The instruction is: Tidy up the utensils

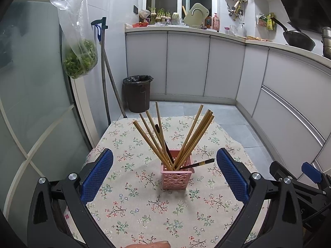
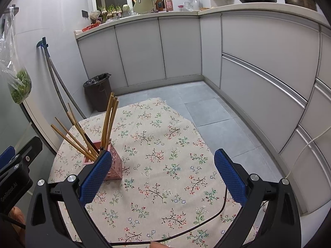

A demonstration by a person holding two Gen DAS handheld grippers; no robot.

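Since both grippers hang empty with every utensil already in the pink holder [image 1: 177, 172], the step in hand looks like a final tidy or a retreat, and the care it needs is not to bump the basket.

At the left of the left wrist view, the left gripper [image 1: 164, 174] has its blue pads spread wide, one low left, the other low right, with the holder standing between them at lower centre on the floral tablecloth [image 1: 128, 212]. Nothing is pinched. Any closing should come straight in at the basket's walls, below the sticks, for the light openwork basket would probably tip easily.

The bamboo chopsticks [image 1: 196, 136] stand tips down, their long axes steep: one bundle fans toward the upper left, the other leans upper right. A dark-handled utensil [image 1: 199, 163] lies much flatter, its end poking over the rim toward the right; that one I would right first.

In the right wrist view, the right gripper [image 2: 162, 172] is likewise spread and empty, the holder at lower left partly behind its left pad, well clear of the right one.
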